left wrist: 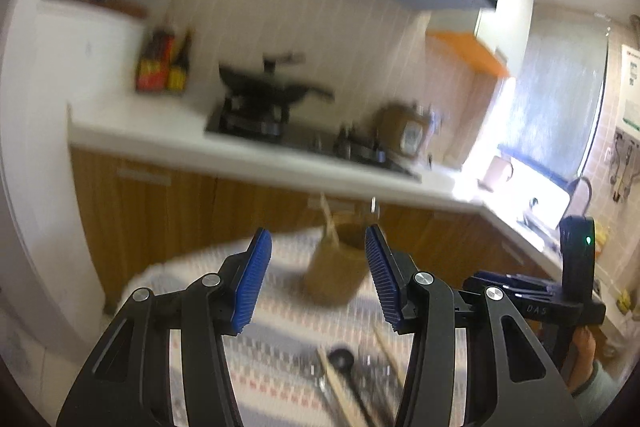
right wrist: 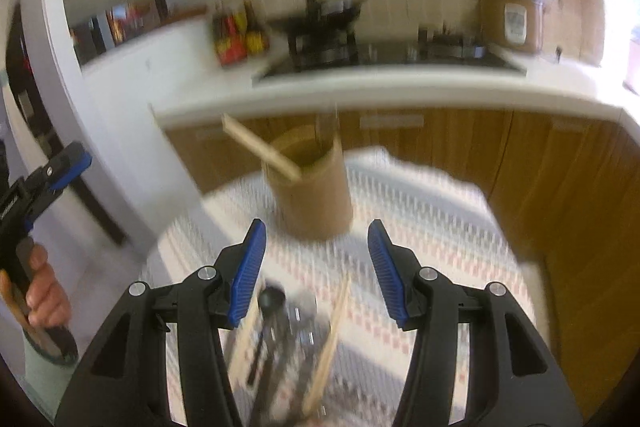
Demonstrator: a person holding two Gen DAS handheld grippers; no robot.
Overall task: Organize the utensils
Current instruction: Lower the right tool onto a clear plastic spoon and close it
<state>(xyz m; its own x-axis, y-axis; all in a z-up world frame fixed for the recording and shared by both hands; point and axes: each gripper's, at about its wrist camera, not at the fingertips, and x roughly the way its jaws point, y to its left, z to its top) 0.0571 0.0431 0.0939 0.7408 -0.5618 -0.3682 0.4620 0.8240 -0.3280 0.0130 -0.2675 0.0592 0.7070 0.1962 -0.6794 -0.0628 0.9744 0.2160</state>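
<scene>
Both claws are up over the patterned tabletop (right wrist: pixel 420 227), and both frames are smeared with motion. The left claw (left wrist: pixel 316 279) has its blue pads standing apart with nothing between them. The right claw (right wrist: pixel 316 275) is likewise spread, empty.

A brown cylindrical holder (right wrist: pixel 310 187) stands upright on the far part of the tabletop, beyond the pads in both views. A flat wooden utensil (right wrist: pixel 260 153) leans out of its mouth toward the left, and a thin metal handle (right wrist: pixel 326 131) rises from its right side.

Nearer, below the right claw, loose utensils (right wrist: pixel 296 331) lie in a heap on the cloth: a black spoon (right wrist: pixel 272 301), pale wooden sticks (right wrist: pixel 332 339) and some blurred metal pieces.

Beyond runs a white kitchen counter (left wrist: pixel 160 143) with a stove and a black wok (left wrist: pixel 268 87).
</scene>
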